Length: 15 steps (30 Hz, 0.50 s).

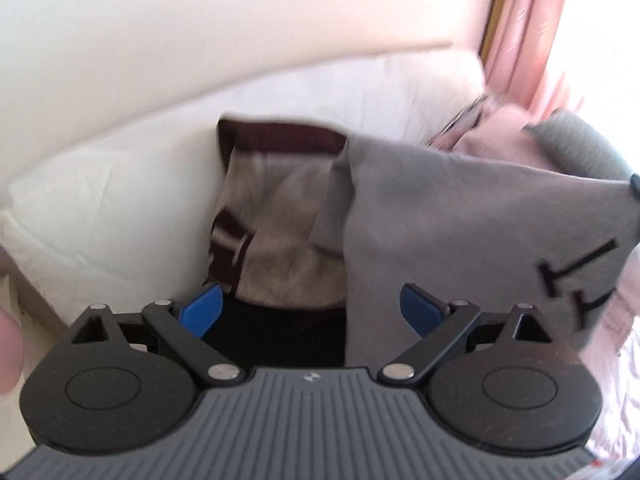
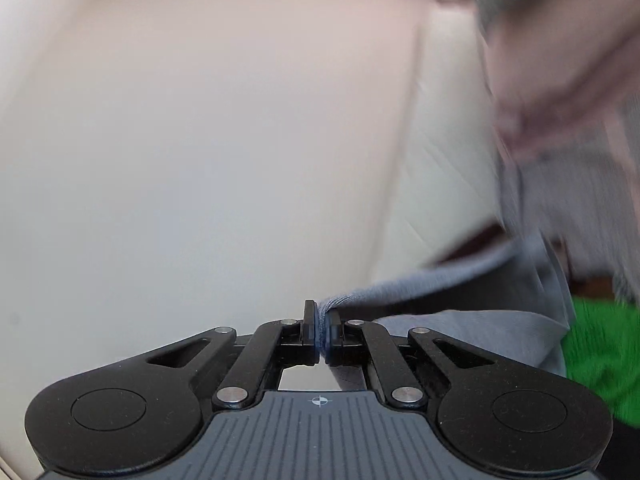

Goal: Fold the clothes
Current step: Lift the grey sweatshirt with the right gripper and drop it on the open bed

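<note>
The right claw (image 2: 322, 330) is closed tight on a bunched edge of the grey garment (image 1: 460, 232); in the right wrist view the cloth (image 2: 420, 288) runs from the pinch away toward 2 o'clock, pulled into a taut ridge. The left claw (image 1: 310, 310) stands wide open with nothing between its blue pads (image 1: 202, 308). In the left wrist view the grey garment hangs in the air from about 12 to 4 o'clock, its black lettering (image 1: 576, 280) low at 3 o'clock, draped in front of a maroon-and-beige garment (image 1: 276, 216) that lies against the white bedding (image 1: 120, 200).

The step in hand looks like lifting and spreading the grey garment before the first fold. To do it well, the open left claw should probably take a matching edge or corner, level with the right one's grip, so the cloth hangs flat rather than twisted. The right grip is on a bunch, not a single layer, so a gentle shake may be needed to let the panel fall open. Both pictures are blurred, so seams and hems are hard to pick out.

No basket, box or other container shows in either view. A patch of bright green (image 2: 600, 364) lies at 4 o'clock in the right wrist view, but what it is cannot be told. Pink cloth (image 1: 492, 136) sits behind the grey one at 1 o'clock.
</note>
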Available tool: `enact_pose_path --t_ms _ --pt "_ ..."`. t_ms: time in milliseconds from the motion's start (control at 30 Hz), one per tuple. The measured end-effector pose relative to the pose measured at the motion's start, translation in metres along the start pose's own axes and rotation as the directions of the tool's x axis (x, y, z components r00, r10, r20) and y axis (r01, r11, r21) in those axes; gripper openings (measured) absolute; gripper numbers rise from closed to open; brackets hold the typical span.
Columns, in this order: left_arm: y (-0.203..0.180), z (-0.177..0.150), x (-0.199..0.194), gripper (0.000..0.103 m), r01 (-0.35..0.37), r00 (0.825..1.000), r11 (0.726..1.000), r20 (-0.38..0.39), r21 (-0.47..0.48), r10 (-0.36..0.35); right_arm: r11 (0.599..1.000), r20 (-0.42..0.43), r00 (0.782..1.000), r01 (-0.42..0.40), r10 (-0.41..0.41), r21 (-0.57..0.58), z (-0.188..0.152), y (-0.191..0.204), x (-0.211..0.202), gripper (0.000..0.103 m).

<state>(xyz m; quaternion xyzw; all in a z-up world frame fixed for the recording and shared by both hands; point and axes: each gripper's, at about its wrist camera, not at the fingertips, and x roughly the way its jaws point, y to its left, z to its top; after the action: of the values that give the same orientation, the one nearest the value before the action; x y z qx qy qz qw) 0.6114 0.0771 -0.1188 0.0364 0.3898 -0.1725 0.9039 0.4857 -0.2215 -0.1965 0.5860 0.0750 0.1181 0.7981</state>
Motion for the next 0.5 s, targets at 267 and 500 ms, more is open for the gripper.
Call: enact_pose_path --t_ms 267,500 --pt "-0.067 -0.003 -0.068 0.094 0.149 0.983 0.983 0.091 0.104 -0.158 0.972 0.254 0.951 -0.123 0.174 -0.202 0.037 0.119 -0.129 0.000" --pt "-0.170 -0.039 -0.122 0.094 0.352 0.924 0.905 0.065 0.238 -0.376 0.916 0.513 0.849 0.097 0.128 -0.390 0.081 0.210 -0.280 0.000"
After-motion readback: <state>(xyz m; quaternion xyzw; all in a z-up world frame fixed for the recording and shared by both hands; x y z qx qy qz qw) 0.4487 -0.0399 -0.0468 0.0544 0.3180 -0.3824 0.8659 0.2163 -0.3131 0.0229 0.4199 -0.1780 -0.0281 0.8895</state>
